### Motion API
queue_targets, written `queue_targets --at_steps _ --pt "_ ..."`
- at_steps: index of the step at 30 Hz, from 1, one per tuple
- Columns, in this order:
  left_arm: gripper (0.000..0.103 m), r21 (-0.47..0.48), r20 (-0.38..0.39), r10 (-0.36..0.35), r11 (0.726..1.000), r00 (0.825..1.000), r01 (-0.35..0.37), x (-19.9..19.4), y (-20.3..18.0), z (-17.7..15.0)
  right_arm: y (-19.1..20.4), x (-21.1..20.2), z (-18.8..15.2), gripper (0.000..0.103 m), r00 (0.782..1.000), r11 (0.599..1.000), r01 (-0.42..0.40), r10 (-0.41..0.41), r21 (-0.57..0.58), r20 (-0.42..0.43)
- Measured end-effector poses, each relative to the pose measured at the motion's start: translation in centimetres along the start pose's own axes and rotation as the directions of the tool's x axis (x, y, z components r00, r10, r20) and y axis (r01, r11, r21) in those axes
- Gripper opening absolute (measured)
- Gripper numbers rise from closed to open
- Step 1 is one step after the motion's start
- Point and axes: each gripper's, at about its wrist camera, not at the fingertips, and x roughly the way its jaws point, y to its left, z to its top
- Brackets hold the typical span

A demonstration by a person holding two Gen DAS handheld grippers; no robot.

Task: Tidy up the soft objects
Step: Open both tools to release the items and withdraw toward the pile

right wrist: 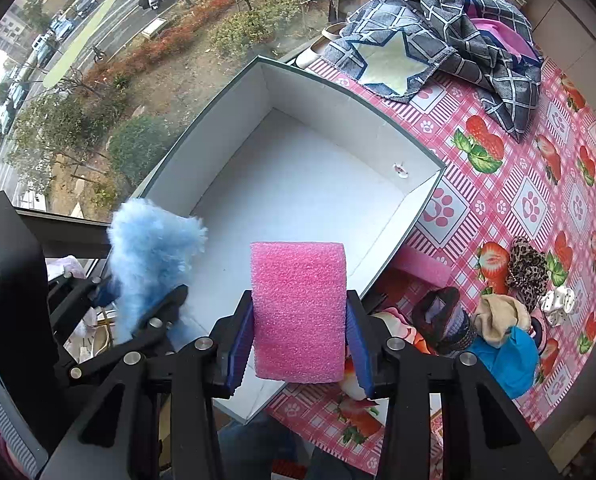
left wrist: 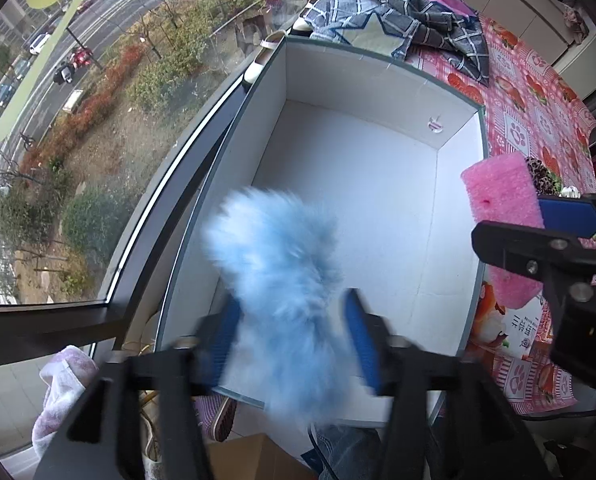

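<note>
Left gripper: closed on a blue fluffy plush piece, blue pads pressed into the fur on both sides, held over the near edge of the box; outline blurred in the left wrist view.
Right gripper: closed on a pink foam block, pads flat against its two sides, block upright just above the box's near rim.
Box: white cardboard, open-topped, nothing visible inside, set at the table edge beside the window glass.
Risk, fur: likely to slip, since pads grip loose pile rather than a firm core; a drop near the rim could land outside, toward the floor.
Risk, foam: likely to spring or tip on release if squeezed; could catch the rim and fall onto the tablecloth.
Risk, crowding: both grippers close together over the same near corner, so a clash or a knocked box seems possible.
Right of box: second pink foam piece touching the box wall, then rolled socks, blue cloth, leopard-print scrunchie.
Far end: checked fabric with a star patch heaped beyond the box, clear of the drop path.
Beyond: window onto street and shrubs.
</note>
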Motion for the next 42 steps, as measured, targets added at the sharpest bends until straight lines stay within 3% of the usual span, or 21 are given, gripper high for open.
queue_targets --at_steps 2,4,8,10,11,12,18,26,34,39,42 --pt "0.081 0.006 0.019 0.000 1.000 1.000 0.000 -0.4 -0.1 0.0 -0.1 0.0 -0.1 0.050 1.000 1.000 0.000 0.000 0.000 -0.001" --pt "0.082 0.010 0.038 -0.008 1.000 0.999 0.008 -0.8 -0.2 0.0 -0.2 -0.3 -0.2 0.079 1.000 1.000 0.010 -0.010 0.003 0.015" --pt "0.087 0.011 0.051 -0.037 0.999 0.998 0.037 -1.0 -0.5 0.1 -0.4 -1.0 -0.4 0.081 0.998 0.999 0.032 -0.032 -0.001 0.045" --pt "0.098 0.008 0.046 -0.057 0.998 0.997 0.056 -1.0 -0.6 0.3 -0.5 -1.3 -0.6 0.083 0.998 0.999 0.048 -0.047 0.000 0.052" --pt "0.103 0.004 0.042 -0.081 0.997 0.996 0.081 -1.1 -0.6 0.4 -0.6 -1.4 -0.7 0.088 0.997 0.998 0.056 -0.056 -0.001 0.054" --pt "0.103 0.001 0.045 -0.093 0.996 0.995 0.093 -1.3 -0.6 0.4 -0.6 -1.5 -0.8 0.103 0.996 0.998 0.066 -0.066 -0.001 0.054" --pt "0.103 0.034 0.077 -0.153 0.988 0.985 0.151 -3.2 -1.5 1.0 -3.0 -3.7 -2.0 0.103 0.994 0.996 0.059 -0.065 0.071 0.084" --pt "0.103 0.197 0.072 -0.234 0.956 0.970 0.216 -5.6 -7.3 3.5 -11.2 -8.5 -5.0 0.103 0.991 0.944 0.000 -0.045 0.330 0.129" --pt "0.103 0.315 -0.025 -0.278 0.909 0.960 0.272 -4.8 -15.6 6.1 -23.2 -12.5 -11.6 0.103 0.984 0.803 -0.021 -0.088 0.596 0.154" --pt "0.103 0.327 -0.115 -0.272 0.898 0.955 0.295 -2.2 -21.3 8.3 -29.7 -11.8 -15.9 0.103 0.987 0.710 -0.012 -0.104 0.704 0.121" --pt "0.103 0.331 -0.165 -0.256 0.895 0.952 0.298 -0.1 -24.5 9.7 -32.4 -10.4 -17.5 0.103 0.990 0.682 0.001 -0.102 0.732 0.094"
